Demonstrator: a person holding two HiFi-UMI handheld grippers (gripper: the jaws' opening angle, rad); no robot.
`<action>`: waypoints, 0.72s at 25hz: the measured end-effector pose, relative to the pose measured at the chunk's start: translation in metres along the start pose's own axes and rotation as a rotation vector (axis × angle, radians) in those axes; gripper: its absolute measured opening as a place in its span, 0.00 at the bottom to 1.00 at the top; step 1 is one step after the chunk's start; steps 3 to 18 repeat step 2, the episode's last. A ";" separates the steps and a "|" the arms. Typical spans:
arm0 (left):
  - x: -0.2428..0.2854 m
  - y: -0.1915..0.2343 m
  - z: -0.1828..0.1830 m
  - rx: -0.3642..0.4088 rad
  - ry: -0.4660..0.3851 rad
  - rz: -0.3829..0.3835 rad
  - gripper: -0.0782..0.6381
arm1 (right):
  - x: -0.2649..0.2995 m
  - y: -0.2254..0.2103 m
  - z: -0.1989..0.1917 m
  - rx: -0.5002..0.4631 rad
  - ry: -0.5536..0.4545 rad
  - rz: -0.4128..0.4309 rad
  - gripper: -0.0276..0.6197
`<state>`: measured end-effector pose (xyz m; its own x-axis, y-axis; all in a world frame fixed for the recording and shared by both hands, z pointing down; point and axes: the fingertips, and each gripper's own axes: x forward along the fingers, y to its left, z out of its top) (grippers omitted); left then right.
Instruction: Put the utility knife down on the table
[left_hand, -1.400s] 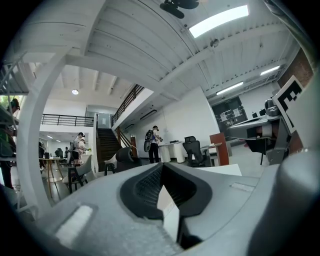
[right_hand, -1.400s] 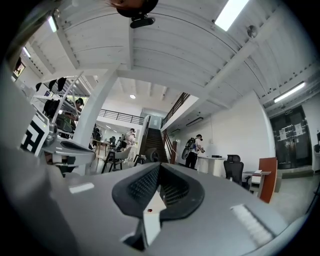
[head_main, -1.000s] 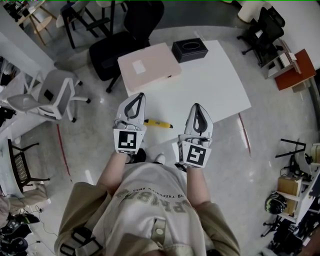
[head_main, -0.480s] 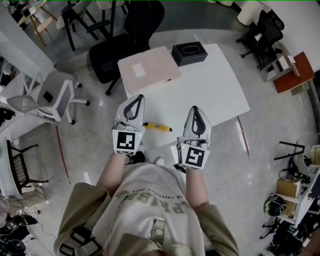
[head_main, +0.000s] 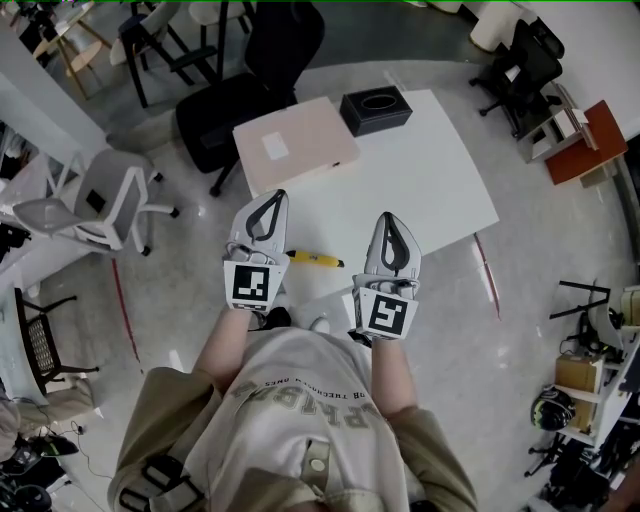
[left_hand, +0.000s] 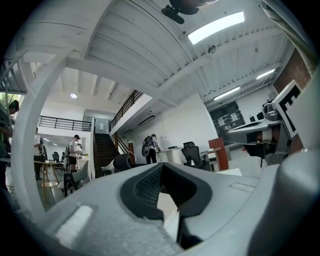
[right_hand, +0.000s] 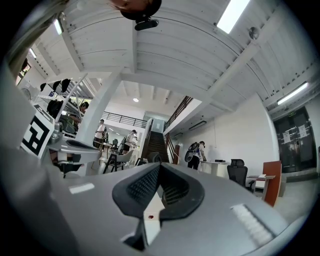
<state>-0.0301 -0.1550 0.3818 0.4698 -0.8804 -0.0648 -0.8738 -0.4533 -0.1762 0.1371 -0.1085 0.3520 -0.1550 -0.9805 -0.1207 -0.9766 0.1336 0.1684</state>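
Note:
A yellow utility knife lies on the white table near its front edge, between my two grippers in the head view. My left gripper is held level just left of the knife, its jaws shut with nothing between them. My right gripper hovers to the right of the knife, also shut and empty. Both point toward the far side of the table. In the left gripper view and the right gripper view the jaws are closed together and only the room beyond shows; the knife is hidden there.
A pale pink flat box and a black tissue box sit at the table's far side. Office chairs stand to the left and behind the table. A red cabinet is at the far right.

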 end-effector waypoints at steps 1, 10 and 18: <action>0.001 0.000 0.001 0.003 -0.002 -0.001 0.12 | 0.001 0.000 0.001 -0.002 -0.002 0.000 0.04; 0.001 0.000 0.002 0.007 -0.004 -0.001 0.12 | 0.001 0.000 0.001 -0.003 -0.004 0.000 0.04; 0.001 0.000 0.002 0.007 -0.004 -0.001 0.12 | 0.001 0.000 0.001 -0.003 -0.004 0.000 0.04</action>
